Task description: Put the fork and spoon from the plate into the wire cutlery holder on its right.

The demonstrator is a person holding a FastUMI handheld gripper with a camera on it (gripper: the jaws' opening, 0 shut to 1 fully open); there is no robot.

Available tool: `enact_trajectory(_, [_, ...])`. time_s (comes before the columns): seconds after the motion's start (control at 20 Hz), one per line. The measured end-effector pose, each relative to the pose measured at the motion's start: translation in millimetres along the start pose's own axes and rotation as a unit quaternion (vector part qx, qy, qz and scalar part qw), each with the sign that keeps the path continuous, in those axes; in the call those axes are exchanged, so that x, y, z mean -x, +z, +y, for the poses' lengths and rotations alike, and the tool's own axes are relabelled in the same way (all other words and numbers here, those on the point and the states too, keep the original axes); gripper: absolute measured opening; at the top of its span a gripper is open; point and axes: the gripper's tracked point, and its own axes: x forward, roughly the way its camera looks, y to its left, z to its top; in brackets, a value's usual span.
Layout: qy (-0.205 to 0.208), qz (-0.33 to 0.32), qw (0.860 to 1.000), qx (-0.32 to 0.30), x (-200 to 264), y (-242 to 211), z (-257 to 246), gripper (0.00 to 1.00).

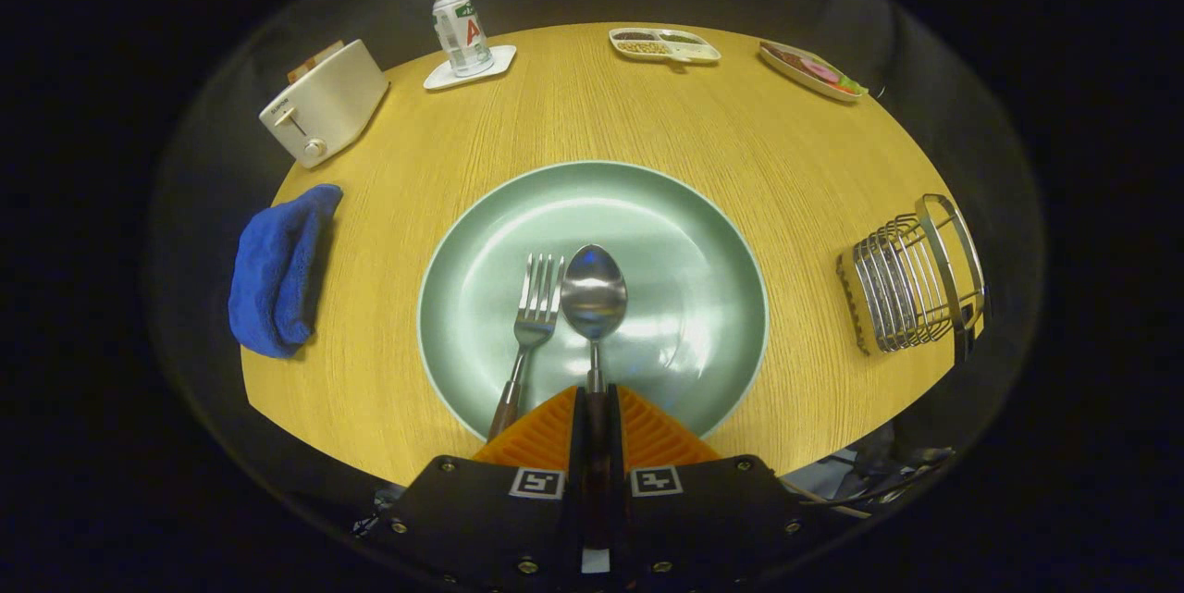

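Gripper point(593, 408) is sitting nearest, fingers pressed in on the spoon's handle, which is running down between them; jaws are pinching the spoon point(594, 302) low on the handle, near its end. Spoon bowl is lying just ahead of the fingers on the green plate point(703, 232), facing up. Fork point(529, 334) is lying just beside it on the left, tines pointing away, its handle end passing under the left finger's edge. Both are looking like stiff, light, polished metal, so likely slippery; a hold this far back is probably letting the bowl end droop or swivel, so a firm squeeze is needed. Plate is glossy, cutlery could skid. Wire cutlery holder point(902, 283) is standing well apart to the right on the wooden table point(388, 389). Farther off are a blue cloth point(277, 269), toaster point(324, 103), can point(461, 30) and food trays point(664, 45).
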Motion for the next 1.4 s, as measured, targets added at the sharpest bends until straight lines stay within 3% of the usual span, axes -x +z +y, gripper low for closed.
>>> enact_trajectory(0.85, [-0.030, -0.081, 0.995, -0.043, 55.1, 64.6, -14.5, 0.12])
enact_trajectory(1.0, [-0.032, -0.056, 0.997, -0.039, 47.3, 52.8, -15.9, 0.11])
enact_trajectory(1.2, [-0.003, -0.021, 0.999, -0.034, 28.2, 25.7, -5.2, 0.12])
enact_trajectory(1.4, [-0.007, 0.003, 1.000, -0.007, 14.8, 3.7, -3.4, 0.11])
